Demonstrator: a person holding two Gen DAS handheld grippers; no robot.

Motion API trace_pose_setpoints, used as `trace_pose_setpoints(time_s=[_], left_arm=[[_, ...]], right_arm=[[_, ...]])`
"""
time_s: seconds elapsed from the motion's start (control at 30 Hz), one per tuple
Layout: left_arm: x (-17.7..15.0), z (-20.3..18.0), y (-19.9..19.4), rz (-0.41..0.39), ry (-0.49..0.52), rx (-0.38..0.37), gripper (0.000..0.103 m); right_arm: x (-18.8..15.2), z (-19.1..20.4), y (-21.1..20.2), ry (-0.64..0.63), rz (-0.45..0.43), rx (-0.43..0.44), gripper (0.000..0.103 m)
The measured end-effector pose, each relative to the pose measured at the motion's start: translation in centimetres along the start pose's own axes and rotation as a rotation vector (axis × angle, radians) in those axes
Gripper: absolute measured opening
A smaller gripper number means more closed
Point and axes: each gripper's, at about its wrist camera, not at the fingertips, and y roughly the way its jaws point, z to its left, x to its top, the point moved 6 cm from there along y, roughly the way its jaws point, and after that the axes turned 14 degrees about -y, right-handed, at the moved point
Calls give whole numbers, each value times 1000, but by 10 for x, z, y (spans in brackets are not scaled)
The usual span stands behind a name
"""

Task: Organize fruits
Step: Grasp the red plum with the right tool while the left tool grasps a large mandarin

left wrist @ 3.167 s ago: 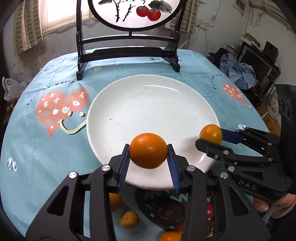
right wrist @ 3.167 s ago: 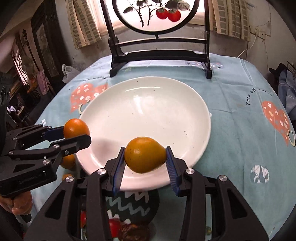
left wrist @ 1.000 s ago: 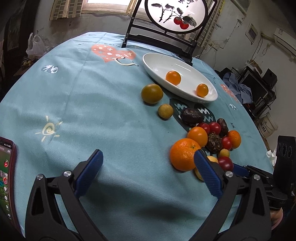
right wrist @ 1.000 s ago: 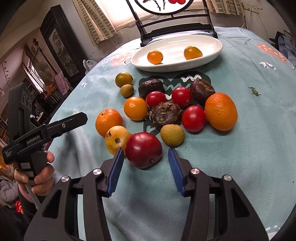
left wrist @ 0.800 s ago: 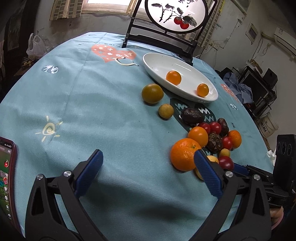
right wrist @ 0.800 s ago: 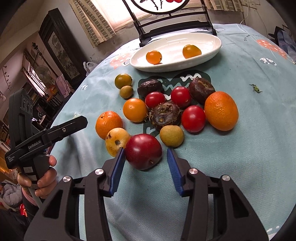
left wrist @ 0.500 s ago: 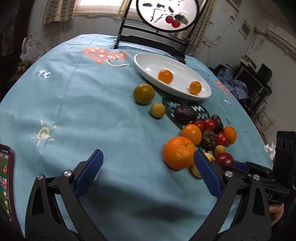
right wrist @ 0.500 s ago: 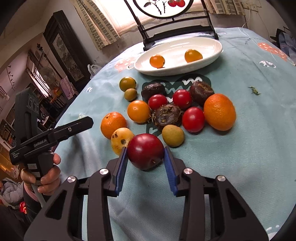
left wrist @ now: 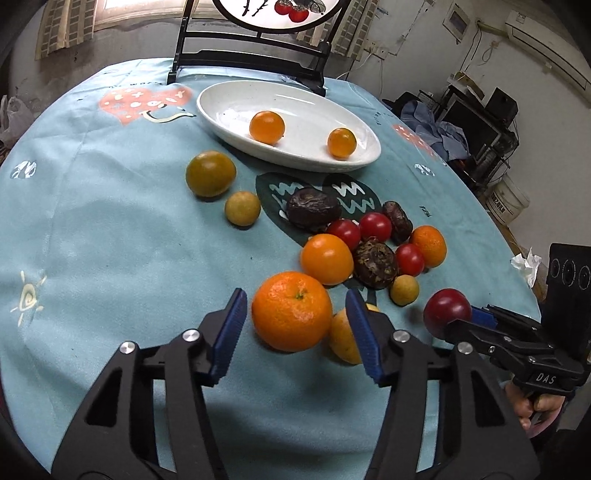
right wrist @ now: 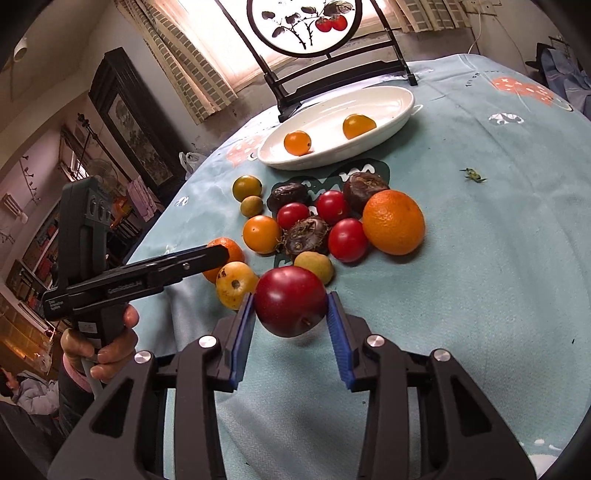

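My right gripper [right wrist: 290, 328] is shut on a dark red plum [right wrist: 290, 301] and holds it just above the tablecloth; it also shows in the left wrist view [left wrist: 447, 312]. My left gripper [left wrist: 295, 334] is open, its blue pads on either side of a large orange [left wrist: 291, 311] that sits on the cloth. A white oval plate [left wrist: 354, 127] at the back holds two small orange fruits [left wrist: 266, 127] [left wrist: 342, 142]. A cluster of loose fruit lies between plate and grippers: red tomatoes [right wrist: 347, 239], dark wrinkled fruits [right wrist: 306, 234], oranges [right wrist: 393, 221].
A greenish-yellow fruit [left wrist: 210, 173] and a small yellow one [left wrist: 242, 208] lie left of the cluster. A black stand with a round painted screen [right wrist: 306, 26] stands behind the plate. The round table has a light blue patterned cloth [left wrist: 92, 240].
My right gripper has closed on the red plum and lifted it off the cloth. My left gripper has narrowed and moved forward around the large orange.
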Motion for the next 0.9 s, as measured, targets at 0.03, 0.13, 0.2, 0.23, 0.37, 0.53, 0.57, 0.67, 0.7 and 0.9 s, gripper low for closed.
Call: trace_pose_setpoints(time_s=[0.03, 0.13, 0.2, 0.23, 0.37, 0.53, 0.57, 0.67, 0.7, 0.9], left_arm=[[0, 1, 0, 3, -9, -2, 56], [1, 5, 3, 16, -43, -14, 54], [3, 6, 6, 25, -65, -19, 50], [3, 7, 8, 31, -78, -26, 49], [4, 6, 10, 33, -92, -14, 46], [-1, 4, 2, -5, -63, 34, 45], [-1, 4, 0, -7, -63, 34, 45], [-1, 3, -4, -12, -63, 26, 45], [0, 2, -6, -17, -60, 23, 45], [10, -10, -11, -41, -34, -1, 45]], right_arm=[[0, 0, 0, 0, 0, 3, 40], [0, -1, 0, 4, -1, 12, 40], [1, 0, -1, 3, -3, 16, 40], [0, 0, -1, 4, -3, 18, 40], [0, -1, -1, 9, -4, 26, 40], [0, 1, -3, -1, -10, 28, 40], [0, 1, -3, -4, -12, 28, 40], [2, 2, -3, -11, -17, 24, 40], [2, 2, -4, -13, -21, 25, 40], [14, 2, -7, -43, -29, 11, 40]])
